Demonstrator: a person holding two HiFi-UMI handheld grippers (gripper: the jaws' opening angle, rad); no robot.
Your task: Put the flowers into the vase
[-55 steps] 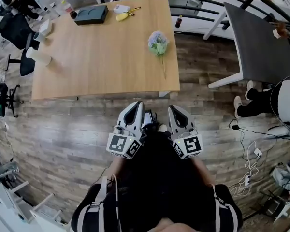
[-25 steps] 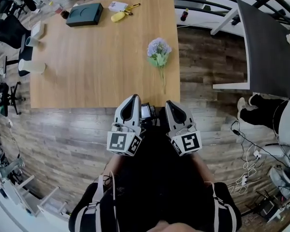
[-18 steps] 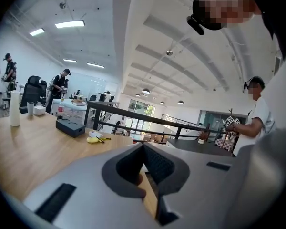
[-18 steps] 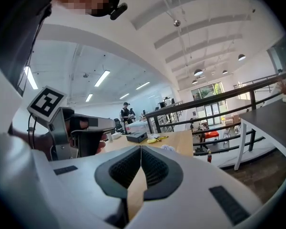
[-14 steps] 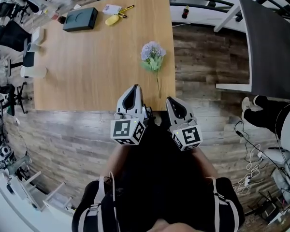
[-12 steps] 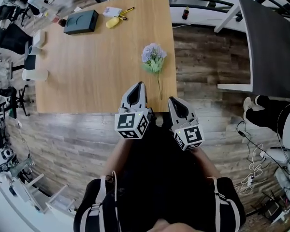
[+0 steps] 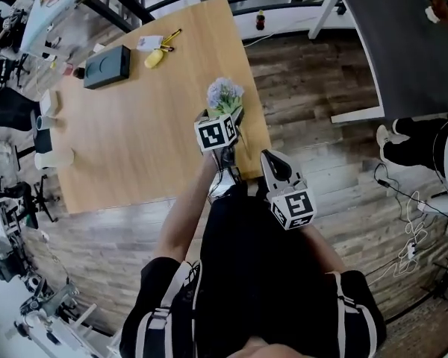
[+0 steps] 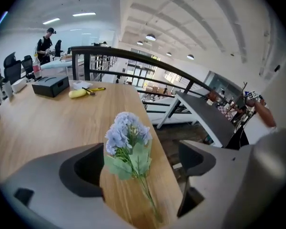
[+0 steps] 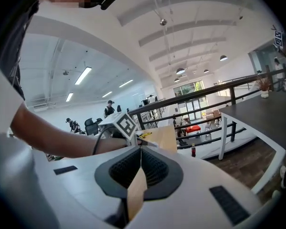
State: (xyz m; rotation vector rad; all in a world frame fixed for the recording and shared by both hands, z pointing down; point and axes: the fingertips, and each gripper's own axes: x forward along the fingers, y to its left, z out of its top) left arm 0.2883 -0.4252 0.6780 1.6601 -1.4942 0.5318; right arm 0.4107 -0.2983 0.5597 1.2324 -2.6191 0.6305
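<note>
The fingers (image 8: pixel 214 175) of the left gripper (image 8: pixel 138 168) stand wide and are opening. The flowers (image 8: pixel 128 137) lie between them, and neither pad touches them. It is one small bunch: a pale blue head over green leaves, with a thin stem running back toward the gripper at 6 o'clock and the head pointing to 12 o'clock. The bunch lies flat on the wooden worktop (image 8: pixel 38 123), close to its 3 o'clock edge.

In the head view the left gripper (image 7: pixel 222 121) reaches over that edge at the end of an outstretched arm. The flowers (image 7: pixel 224 95) show just past its marker cube at 12 o'clock.

The fingers (image 9: pixel 157 168) of the right gripper (image 9: pixel 140 151) are pressed together with nothing between them. In the head view the right gripper (image 7: pixel 276 166) hangs off the worktop (image 7: pixel 134 125) over the plank floor, at 5 o'clock from the left one and close to the person's body.

At 10 o'clock from the flowers, well apart, sits a dark box (image 7: pixel 106 66). A yellow object (image 7: pixel 153 58) lies beside it. A white vessel (image 7: pixel 54 157) stands at the worktop's 9 o'clock edge, far from the flowers.
</note>
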